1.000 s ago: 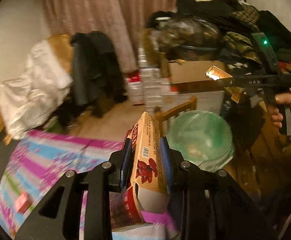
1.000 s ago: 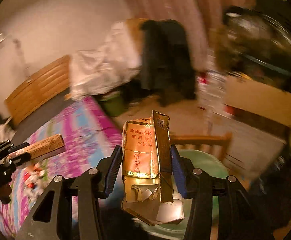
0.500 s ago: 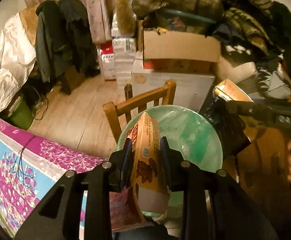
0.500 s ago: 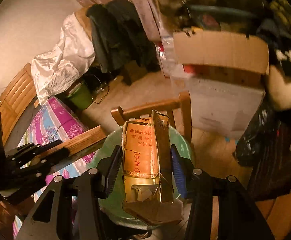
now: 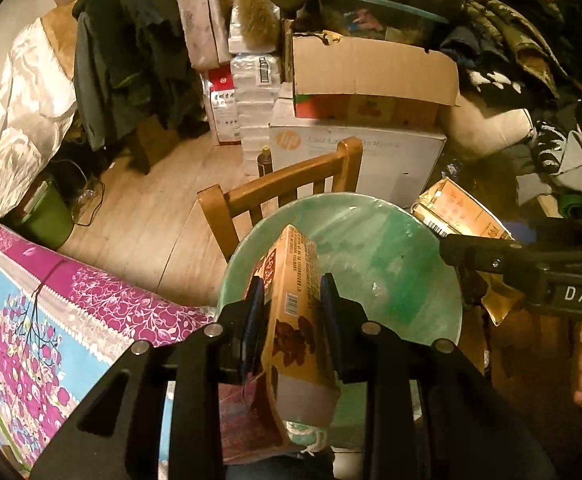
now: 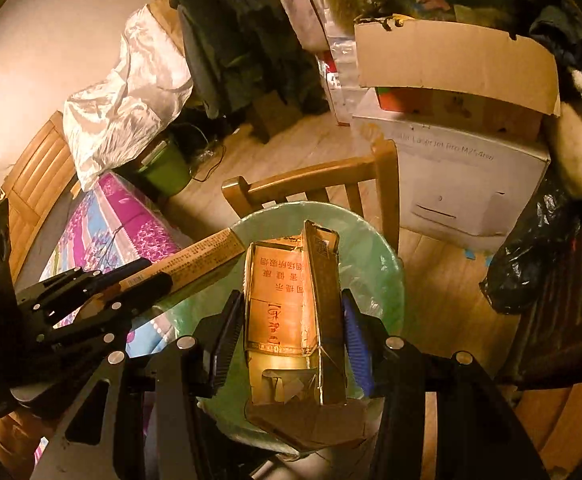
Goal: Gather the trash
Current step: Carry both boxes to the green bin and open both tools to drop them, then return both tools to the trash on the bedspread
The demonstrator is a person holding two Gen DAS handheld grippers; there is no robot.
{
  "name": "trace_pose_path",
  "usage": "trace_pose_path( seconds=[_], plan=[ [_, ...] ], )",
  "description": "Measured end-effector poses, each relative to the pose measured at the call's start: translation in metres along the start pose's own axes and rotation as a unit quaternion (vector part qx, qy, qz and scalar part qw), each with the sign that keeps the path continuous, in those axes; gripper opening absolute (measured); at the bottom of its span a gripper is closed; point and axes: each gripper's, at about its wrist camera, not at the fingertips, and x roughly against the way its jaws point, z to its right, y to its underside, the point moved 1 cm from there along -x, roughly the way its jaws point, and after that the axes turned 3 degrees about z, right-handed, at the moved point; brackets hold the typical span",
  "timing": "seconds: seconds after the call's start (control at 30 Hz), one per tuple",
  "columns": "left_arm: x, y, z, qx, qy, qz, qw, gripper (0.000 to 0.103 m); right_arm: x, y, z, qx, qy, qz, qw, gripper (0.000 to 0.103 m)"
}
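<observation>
The left tool [image 5: 291,304] is clamped on a long orange carton [image 5: 295,300] printed with red fruit, its far end reaching over the rim of a green-lined trash bin [image 5: 391,260]. The right tool [image 6: 289,336] is clamped on a torn gold cigarette carton [image 6: 287,312], also held above the bin's open mouth. A wooden chair back [image 5: 283,188] stands just behind the bin. A purple floral bedspread [image 5: 51,312] lies beside the bin, to its left in both views. Stacked cardboard boxes [image 5: 371,80] sit beyond the chair.
</observation>
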Motion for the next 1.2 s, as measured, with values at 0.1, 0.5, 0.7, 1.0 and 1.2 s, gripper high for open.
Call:
trace_pose_path(
  seconds=[0.1, 0.5, 0.7, 1.0, 1.2],
  plan=[
    [-0.002, 0.000, 0.000, 0.000, 0.002, 0.000, 1.0000, 0.028, -0.001, -0.001, -0.001, 0.002, 0.000, 0.000, 1.000, 0.050],
    [-0.008, -0.001, 0.000, -0.004, -0.002, -0.004, 1.0000, 0.028, -0.009, -0.017, -0.005, 0.015, 0.001, 0.000, 1.000, 0.050],
    [-0.009, -0.002, 0.001, -0.009, 0.002, -0.001, 1.0000, 0.030, -0.012, -0.021, -0.005, 0.022, 0.000, 0.001, 1.000, 0.052],
    [-0.006, -0.002, -0.014, 0.019, -0.012, 0.007, 0.9997, 0.078, -0.014, -0.023, 0.005, 0.019, 0.020, 0.010, 1.000, 0.070],
    [0.003, 0.004, -0.025, 0.033, -0.023, 0.014, 0.9991, 0.078, -0.016, -0.019, -0.004, 0.034, 0.018, 0.012, 0.999, 0.068]
  ],
)
